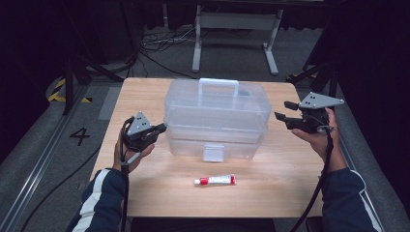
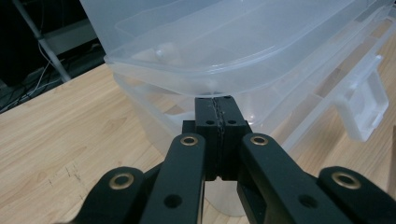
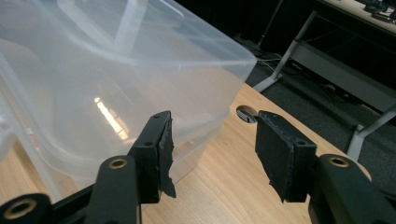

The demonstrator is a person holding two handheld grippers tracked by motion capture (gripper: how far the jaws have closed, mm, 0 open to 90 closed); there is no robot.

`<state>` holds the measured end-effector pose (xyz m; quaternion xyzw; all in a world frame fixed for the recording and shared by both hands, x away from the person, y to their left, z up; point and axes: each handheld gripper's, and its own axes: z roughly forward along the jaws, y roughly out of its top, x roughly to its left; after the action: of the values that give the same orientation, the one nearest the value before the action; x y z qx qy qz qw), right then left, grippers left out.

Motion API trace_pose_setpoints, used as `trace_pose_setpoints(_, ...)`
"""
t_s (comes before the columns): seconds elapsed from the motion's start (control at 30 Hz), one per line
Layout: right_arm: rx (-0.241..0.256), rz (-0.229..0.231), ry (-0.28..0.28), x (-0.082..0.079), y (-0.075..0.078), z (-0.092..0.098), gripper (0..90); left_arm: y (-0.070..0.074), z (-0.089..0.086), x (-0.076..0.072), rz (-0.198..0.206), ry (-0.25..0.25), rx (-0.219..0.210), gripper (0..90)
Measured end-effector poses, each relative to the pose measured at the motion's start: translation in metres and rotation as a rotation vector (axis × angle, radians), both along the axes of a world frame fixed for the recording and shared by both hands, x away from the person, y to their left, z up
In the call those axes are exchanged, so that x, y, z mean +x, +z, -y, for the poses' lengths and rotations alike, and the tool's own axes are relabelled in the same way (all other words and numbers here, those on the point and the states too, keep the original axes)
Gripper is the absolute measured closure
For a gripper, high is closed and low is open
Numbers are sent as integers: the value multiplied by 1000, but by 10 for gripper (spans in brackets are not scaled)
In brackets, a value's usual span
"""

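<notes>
A dark figure "4" [image 1: 80, 136] stands on the grey floor [image 1: 48, 145], left of centre in the high view (the red-and-white tube's [image 1: 215, 181] print is too small to read).

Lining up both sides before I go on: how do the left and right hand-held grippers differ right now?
The left hand-held gripper has its jaws shut together; the right hand-held gripper has its jaws open with a clear gap. The left one's tips sit right at the box, by its lower left side, while the right one hangs off the box's right end, apart from it and higher up. Both point inward at the box and hold nothing.
</notes>
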<state>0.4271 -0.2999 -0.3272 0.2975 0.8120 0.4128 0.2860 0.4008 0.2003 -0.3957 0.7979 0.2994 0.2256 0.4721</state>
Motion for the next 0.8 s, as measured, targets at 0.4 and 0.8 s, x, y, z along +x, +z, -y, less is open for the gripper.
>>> trace_pose_setpoints(0.4,-29,-8,92,3,-33,1,441,8,3,3,14,-29,0,898)
trace_pose_setpoints(0.8,0,-26,166,2,-46,-2,427,14,9,6,32,-43,4,897)
